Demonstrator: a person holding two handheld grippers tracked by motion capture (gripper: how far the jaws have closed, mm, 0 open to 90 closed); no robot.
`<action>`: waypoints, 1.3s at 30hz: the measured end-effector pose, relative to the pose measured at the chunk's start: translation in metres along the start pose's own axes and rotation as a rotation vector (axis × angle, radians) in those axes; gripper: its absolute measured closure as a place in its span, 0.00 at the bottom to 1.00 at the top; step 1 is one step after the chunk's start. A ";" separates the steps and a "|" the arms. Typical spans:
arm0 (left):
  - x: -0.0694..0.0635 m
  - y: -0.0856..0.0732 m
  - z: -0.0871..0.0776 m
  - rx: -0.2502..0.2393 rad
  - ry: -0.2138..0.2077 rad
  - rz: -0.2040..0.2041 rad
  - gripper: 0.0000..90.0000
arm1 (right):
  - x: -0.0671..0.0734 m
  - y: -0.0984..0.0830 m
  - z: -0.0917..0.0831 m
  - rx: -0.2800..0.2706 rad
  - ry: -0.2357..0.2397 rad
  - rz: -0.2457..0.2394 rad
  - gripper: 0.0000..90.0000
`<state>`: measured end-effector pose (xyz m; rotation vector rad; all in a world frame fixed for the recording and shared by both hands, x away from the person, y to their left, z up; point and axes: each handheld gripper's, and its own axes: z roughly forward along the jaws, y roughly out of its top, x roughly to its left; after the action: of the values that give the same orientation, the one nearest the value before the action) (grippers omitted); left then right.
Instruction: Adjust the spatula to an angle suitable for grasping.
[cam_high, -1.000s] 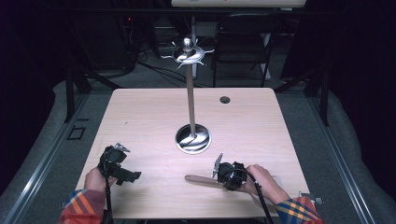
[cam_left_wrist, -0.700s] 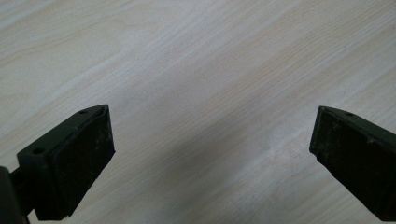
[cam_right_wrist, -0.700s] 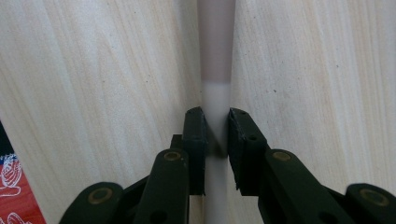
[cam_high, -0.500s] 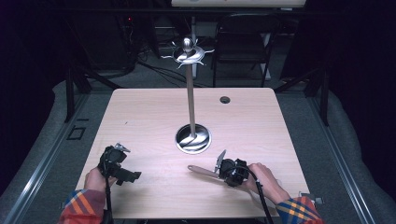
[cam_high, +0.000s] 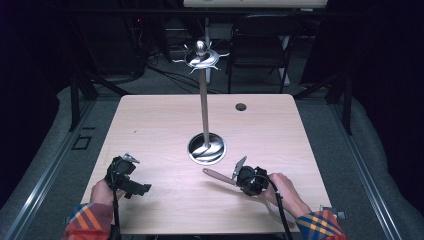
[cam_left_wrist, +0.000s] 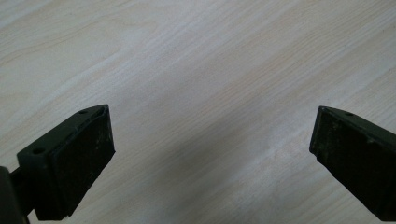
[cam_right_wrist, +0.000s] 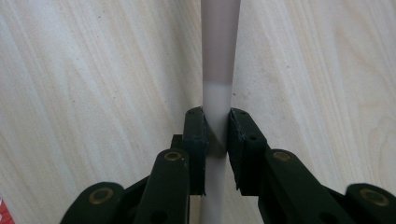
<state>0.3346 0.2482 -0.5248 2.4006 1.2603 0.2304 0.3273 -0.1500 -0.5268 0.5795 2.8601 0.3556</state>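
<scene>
**Table stock — utensil in hand**

My right gripper (cam_high: 239, 172) pinches a brown-handled utensil (cam_high: 216, 175) low over the table (cam_high: 150, 125), just beside the steel stand (cam_high: 206, 148); left gripper (cam_high: 131, 184) spread wide — well apart. Small dark hole (cam_high: 241, 106) far off.

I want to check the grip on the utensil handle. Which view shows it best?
The right gripper view: the right gripper is shut on the pale handle, pads pressing both sides. The high view shows the handle small, sticking out from that gripper toward the stand. The left gripper view shows bare table.
</scene>
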 end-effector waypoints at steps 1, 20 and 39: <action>0.000 0.000 0.000 0.000 0.000 0.000 0.00 | -0.002 -0.001 -0.001 -0.005 -0.003 0.017 0.86; 0.000 0.000 0.000 0.002 0.000 0.002 0.00 | -0.011 -0.004 -0.007 -0.035 -0.033 0.099 0.87; 0.000 0.001 0.001 0.008 0.001 0.005 0.00 | -0.024 -0.008 -0.008 -0.037 -0.069 0.182 0.87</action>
<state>0.3351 0.2474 -0.5250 2.4109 1.2574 0.2282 0.3446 -0.1680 -0.5178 0.8307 2.7364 0.4077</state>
